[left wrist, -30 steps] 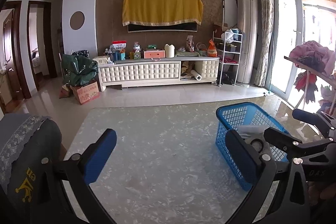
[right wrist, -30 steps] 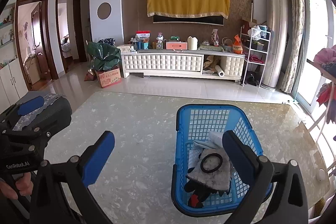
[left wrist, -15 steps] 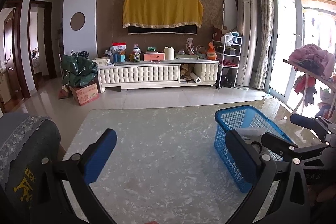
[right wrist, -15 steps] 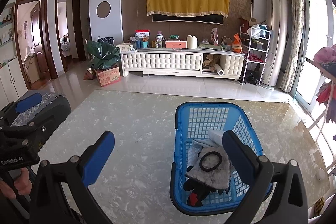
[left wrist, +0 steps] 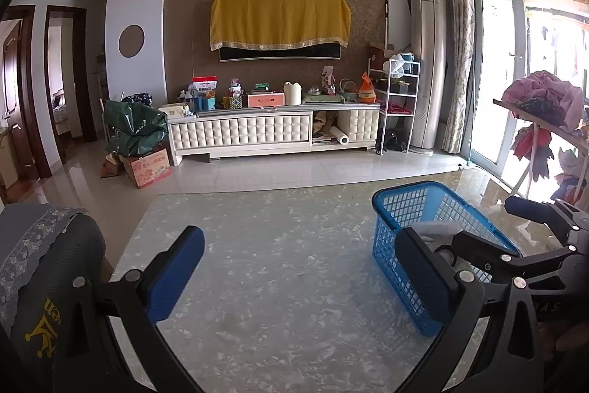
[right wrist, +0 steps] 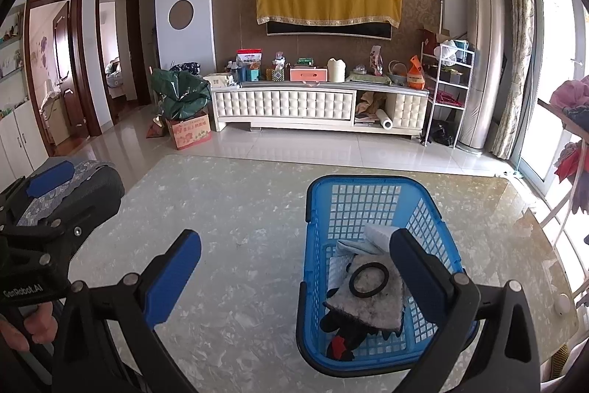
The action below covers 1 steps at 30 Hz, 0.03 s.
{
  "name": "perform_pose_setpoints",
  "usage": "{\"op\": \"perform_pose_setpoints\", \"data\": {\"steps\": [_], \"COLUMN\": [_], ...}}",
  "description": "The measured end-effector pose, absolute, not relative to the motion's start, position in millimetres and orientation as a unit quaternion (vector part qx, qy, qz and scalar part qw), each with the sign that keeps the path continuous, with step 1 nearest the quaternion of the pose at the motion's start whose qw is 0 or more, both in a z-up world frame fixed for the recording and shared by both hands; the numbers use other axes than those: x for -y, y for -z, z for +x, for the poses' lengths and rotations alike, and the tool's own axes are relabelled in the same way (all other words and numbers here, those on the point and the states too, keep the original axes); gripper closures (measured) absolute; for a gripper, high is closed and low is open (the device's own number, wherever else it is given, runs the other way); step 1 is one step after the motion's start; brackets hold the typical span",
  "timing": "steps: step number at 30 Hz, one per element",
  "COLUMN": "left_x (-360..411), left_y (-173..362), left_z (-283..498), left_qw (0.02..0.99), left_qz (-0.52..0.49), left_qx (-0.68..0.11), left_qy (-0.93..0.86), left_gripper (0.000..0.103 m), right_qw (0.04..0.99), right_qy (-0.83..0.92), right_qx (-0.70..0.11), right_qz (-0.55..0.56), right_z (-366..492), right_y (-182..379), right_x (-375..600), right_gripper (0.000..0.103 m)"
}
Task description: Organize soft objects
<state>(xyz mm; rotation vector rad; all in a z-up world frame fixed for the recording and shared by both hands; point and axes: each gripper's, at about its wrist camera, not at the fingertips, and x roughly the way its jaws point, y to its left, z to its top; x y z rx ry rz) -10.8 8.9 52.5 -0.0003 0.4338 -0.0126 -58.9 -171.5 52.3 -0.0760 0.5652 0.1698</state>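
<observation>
A blue plastic basket (right wrist: 320, 194) stands on the marble table (right wrist: 228, 216), right of centre; it also shows in the left wrist view (left wrist: 401, 209). Inside lie soft items: a grey fuzzy cloth (right wrist: 371, 301) with a black ring (right wrist: 369, 279) on it, a pale folded cloth (right wrist: 379, 232) and a black-and-red piece (right wrist: 340, 337). My right gripper (right wrist: 296, 277) is open and empty, its right finger over the basket. My left gripper (left wrist: 298, 273) is open and empty above bare table, left of the basket.
A grey chair back (left wrist: 40, 267) with a lace cover sits at the table's left edge. A rack with pink clothes (left wrist: 545, 98) stands to the right. A white TV cabinet (left wrist: 272, 131) lies across the room beyond the tiled floor.
Both grippers have drifted slightly; the basket sits a little lower in the left wrist view. Nothing was grasped or released.
</observation>
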Motion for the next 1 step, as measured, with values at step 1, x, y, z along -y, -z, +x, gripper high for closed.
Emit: {"op": "perform_pose_setpoints", "data": {"steps": [1], "left_x": [-8.4], "left_y": [-52.1], "left_z": [-10.9], "left_qw": [0.977], "left_qz": [0.000], "left_qx": [-0.215], "left_qy": [0.006], "left_gripper": [0.000], "right_qw": [0.956], "right_qy": [-0.083], "right_qx": [-0.279], "right_qz": [-0.038], "right_z": [-59.0], "right_y": [-52.1], "right_x": [171.7], "right_gripper": [0.000]}}
